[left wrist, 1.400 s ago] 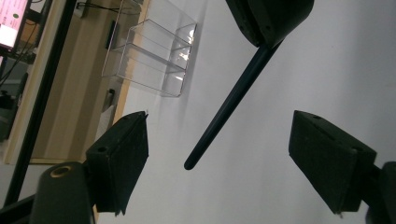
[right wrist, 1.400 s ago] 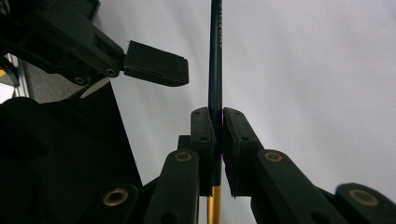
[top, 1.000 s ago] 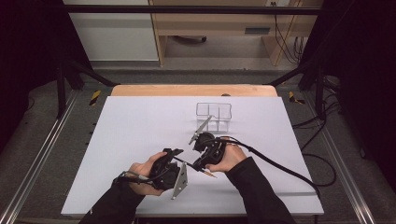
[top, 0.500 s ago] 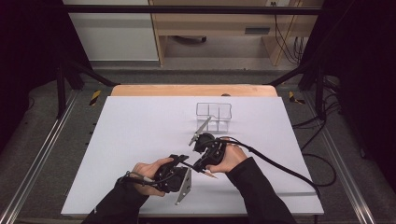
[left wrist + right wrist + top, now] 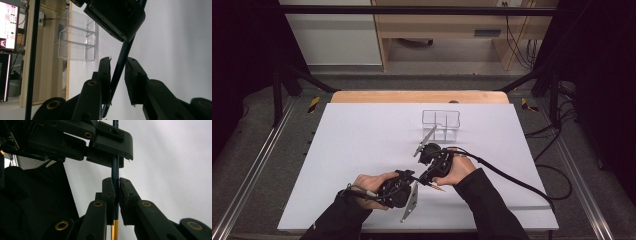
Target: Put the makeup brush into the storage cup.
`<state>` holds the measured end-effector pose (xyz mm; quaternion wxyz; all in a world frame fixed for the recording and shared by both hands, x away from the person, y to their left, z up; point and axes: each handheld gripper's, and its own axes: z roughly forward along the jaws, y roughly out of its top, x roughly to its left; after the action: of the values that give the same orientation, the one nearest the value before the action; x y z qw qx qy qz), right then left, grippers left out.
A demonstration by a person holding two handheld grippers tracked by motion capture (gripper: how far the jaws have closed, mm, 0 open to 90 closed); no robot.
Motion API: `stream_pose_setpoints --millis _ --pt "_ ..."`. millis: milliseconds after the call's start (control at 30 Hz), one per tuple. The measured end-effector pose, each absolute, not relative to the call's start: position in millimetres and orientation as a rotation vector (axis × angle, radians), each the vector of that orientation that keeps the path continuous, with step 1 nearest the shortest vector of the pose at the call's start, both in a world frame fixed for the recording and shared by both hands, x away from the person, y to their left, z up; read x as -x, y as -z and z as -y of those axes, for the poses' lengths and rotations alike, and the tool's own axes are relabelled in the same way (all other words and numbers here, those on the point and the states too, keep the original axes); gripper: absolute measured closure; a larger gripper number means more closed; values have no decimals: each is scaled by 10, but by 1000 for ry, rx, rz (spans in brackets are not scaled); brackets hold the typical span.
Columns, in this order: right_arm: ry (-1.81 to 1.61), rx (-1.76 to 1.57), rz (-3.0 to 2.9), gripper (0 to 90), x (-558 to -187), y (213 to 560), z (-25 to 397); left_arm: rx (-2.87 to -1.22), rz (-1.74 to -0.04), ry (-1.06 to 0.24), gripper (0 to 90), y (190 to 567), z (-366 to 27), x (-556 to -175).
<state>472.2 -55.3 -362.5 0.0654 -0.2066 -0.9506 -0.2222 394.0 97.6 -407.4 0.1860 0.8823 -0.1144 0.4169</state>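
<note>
**Two grippers meet on one pen near the table's front edge**

Here, going from left to right in the high view, the left gripper (image 5: 408, 176) comes first, held in the person's left hand (image 5: 369, 186) low over the white table (image 5: 352, 145), with its grey plate hanging toward the front edge. In the left gripper view its jaws stand apart with the dark pen (image 5: 119, 67) running between them; the pen lies against the left jaw and a clear gap shows to the right jaw. Next comes the right gripper (image 5: 428, 176), in the right hand (image 5: 454, 170), just beside the left one. In the right gripper view its jaws are pressed together on the pen (image 5: 115, 182), whose gold end pokes out below the jaws. Farther back and to the right, well apart from both hands, stands the clear organizer (image 5: 441, 124).
</note>
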Motion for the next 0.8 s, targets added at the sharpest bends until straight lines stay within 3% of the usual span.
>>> stream_pose_setpoints --millis 800 --pt "739 592 2875 819 -4716 3588 589 -2527 328 -1127 836 4061 -984 -3921"
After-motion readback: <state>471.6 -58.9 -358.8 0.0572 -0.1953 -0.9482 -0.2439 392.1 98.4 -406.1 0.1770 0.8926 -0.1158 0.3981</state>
